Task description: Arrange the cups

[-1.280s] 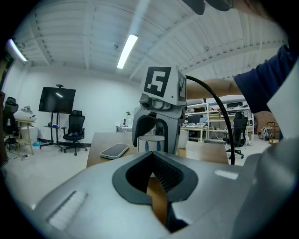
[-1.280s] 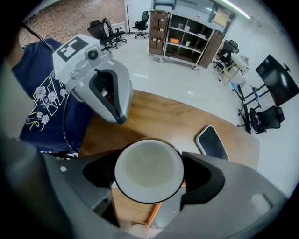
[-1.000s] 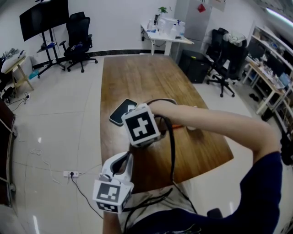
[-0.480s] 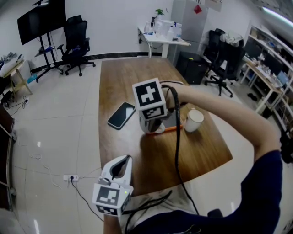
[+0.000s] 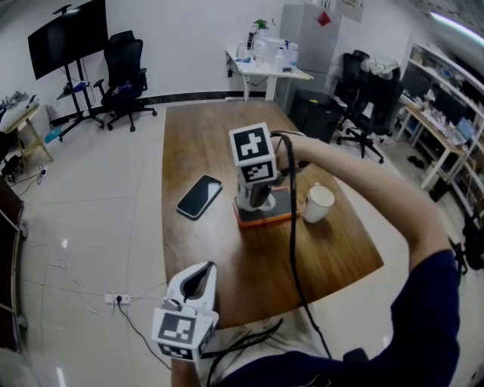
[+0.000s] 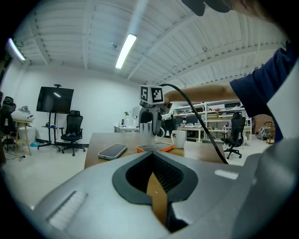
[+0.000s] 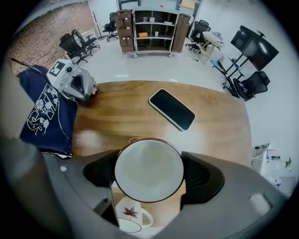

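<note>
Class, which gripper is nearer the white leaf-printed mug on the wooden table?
Right. The right gripper, clamping another white cup, is just beside the leaf-printed mug; the left gripper is at the near edge of the wooden table.

no words, brand names or numbers can be read anywhere. the only marks are patterns. the cube point(image 5: 253, 155) on the right gripper point(image 5: 255, 204) and the cube point(image 5: 181, 332) on the left gripper point(image 5: 198, 278) carry black-and-white square markers. a small red-brown leaf is printed on the side of the white cup point(image 7: 131, 214) standing toward the right edge of the table point(image 5: 204, 128). a red diamond-shaped sign point(image 5: 324, 18) hangs on the tall white cabinet point(image 5: 306, 34) at the back; whatever is on it is too small to read.
</note>
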A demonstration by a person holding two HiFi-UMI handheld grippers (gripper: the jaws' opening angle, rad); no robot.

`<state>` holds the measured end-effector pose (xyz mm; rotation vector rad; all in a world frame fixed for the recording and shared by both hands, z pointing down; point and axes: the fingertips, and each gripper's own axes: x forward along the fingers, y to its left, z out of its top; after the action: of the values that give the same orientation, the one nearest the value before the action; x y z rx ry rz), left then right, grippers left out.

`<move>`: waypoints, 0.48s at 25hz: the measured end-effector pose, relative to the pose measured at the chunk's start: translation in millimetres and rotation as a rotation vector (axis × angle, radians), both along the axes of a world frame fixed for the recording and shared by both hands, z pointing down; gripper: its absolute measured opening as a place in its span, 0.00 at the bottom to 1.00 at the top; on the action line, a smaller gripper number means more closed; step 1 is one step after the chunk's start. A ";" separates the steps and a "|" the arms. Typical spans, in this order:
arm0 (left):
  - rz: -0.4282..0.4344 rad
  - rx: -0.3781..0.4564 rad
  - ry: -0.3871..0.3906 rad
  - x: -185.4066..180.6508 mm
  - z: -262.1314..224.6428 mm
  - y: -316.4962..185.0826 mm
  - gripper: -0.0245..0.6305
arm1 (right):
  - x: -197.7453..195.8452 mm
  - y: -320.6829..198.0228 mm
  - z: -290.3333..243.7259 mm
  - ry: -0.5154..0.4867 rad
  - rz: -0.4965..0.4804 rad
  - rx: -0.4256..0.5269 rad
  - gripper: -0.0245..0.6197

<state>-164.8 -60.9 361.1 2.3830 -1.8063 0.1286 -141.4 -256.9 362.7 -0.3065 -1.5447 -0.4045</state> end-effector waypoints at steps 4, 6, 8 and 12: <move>-0.001 0.002 0.001 0.3 -1.2 0.3 0.04 | 2.8 -5.2 7.3 0.016 0.007 0.010 0.66; -0.001 0.000 -0.001 0.2 -1.5 0.9 0.04 | 5.0 -3.7 12.1 0.029 0.002 0.008 0.66; -0.001 -0.001 0.000 0.1 -1.5 1.2 0.04 | 7.3 -1.0 17.4 0.040 -0.002 -0.001 0.66; 0.000 0.002 0.002 -0.4 -1.0 0.6 0.04 | 9.3 0.4 21.4 0.042 -0.004 -0.004 0.66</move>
<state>-165.2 -60.3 360.2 2.3829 -1.8065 0.1243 -132.0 -256.5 384.1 -0.3201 -1.5043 -0.3958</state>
